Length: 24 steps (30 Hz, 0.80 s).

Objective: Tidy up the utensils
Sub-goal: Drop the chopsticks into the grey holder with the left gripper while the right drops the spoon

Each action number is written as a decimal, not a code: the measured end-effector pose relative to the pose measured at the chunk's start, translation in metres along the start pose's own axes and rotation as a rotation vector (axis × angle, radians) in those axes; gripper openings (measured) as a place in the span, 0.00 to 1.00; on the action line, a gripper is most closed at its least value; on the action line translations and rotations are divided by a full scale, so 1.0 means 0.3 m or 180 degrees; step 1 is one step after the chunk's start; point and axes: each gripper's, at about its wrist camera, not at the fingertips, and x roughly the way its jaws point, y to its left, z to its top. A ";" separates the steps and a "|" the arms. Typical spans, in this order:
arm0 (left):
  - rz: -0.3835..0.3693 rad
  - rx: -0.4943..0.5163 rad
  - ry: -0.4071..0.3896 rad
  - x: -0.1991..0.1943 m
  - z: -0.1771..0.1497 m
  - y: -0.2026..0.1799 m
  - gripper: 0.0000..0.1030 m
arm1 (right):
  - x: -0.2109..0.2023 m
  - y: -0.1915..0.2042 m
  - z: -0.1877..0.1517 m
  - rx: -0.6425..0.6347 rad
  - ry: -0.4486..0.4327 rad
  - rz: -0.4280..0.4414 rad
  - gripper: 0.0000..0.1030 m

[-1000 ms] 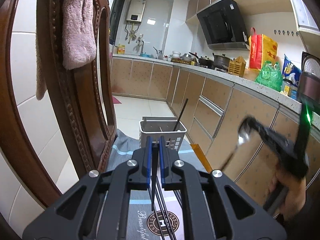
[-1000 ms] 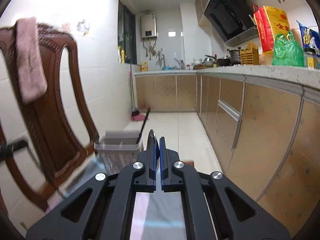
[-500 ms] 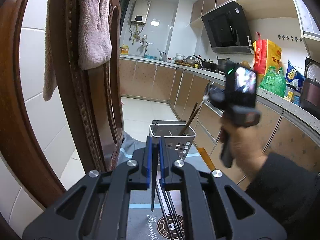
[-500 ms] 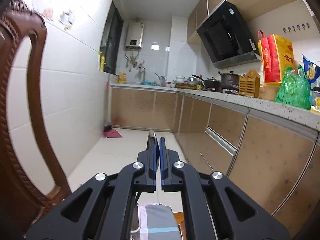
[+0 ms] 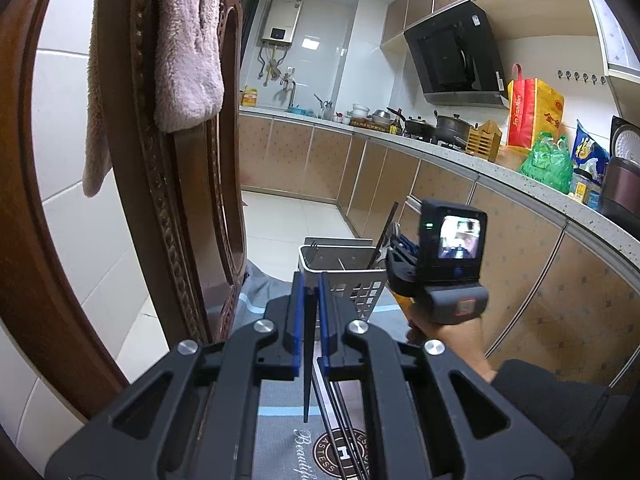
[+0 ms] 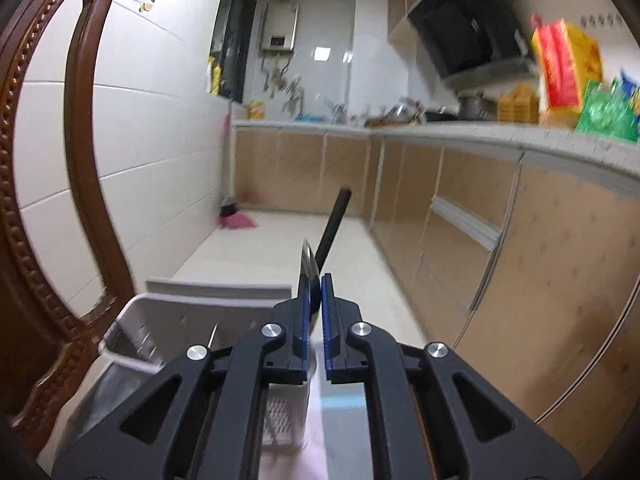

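Note:
My left gripper (image 5: pixel 310 284) is shut on a black chopstick (image 5: pixel 306 380) that hangs point down over the grey tablecloth (image 5: pixel 280 440). Just beyond stands the white slotted utensil basket (image 5: pixel 360 292), with a fork and a leaning black chopstick (image 5: pixel 386 232) in it. My right gripper (image 6: pixel 316 280) hovers over the right end of the basket (image 6: pixel 120 344). Its jaws are opening. The metal spoon (image 6: pixel 309 268) still stands between them, leaning on the left pad with a slit of light on its other side. A hand (image 5: pixel 452 336) holds that gripper (image 5: pixel 394 246) by the basket's right rim.
More black chopsticks (image 5: pixel 340 420) lie on the cloth under my left gripper. A carved wooden chair back (image 5: pixel 160 160) with a pink towel (image 5: pixel 188 40) stands close on the left. A kitchen counter (image 5: pixel 520 176) with pots and bags runs along the right.
The right gripper has swung in from the right and come down over the basket with the spoon. Its jaws have parted a little. The left gripper and its chopstick have stayed put.

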 end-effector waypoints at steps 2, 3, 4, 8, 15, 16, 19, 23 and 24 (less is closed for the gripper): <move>0.0003 -0.0004 -0.0005 0.002 -0.002 -0.002 0.07 | -0.049 -0.039 -0.007 0.0037 0.0065 0.0102 0.31; 0.0001 0.0000 -0.0008 0.002 -0.002 -0.002 0.07 | -0.093 -0.070 -0.013 0.0114 0.0043 0.0125 0.51; -0.0001 0.0004 -0.0013 0.000 -0.002 -0.002 0.07 | -0.134 -0.095 -0.020 0.0213 0.0006 0.0185 0.60; -0.0071 -0.0123 -0.0064 -0.010 0.024 0.009 0.07 | -0.354 -0.236 -0.096 0.0674 -0.0074 0.0516 0.63; -0.0137 -0.0399 -0.0554 -0.029 0.247 -0.040 0.07 | -0.541 -0.411 -0.233 0.1465 -0.0007 0.0658 0.67; -0.0128 -0.0401 -0.0595 -0.021 0.278 -0.051 0.07 | -0.533 -0.406 -0.239 0.1398 0.0007 0.0608 0.67; -0.0118 -0.0410 -0.0681 0.040 0.372 -0.093 0.07 | -0.507 -0.412 -0.244 0.1397 0.0038 0.0586 0.67; 0.0072 -0.0308 -0.0718 0.163 0.436 -0.134 0.07 | -0.497 -0.440 -0.241 0.1476 0.0036 0.0642 0.67; 0.0117 -0.0287 -0.0691 0.211 0.439 -0.137 0.07 | -0.506 -0.439 -0.236 0.1443 -0.0004 0.0656 0.67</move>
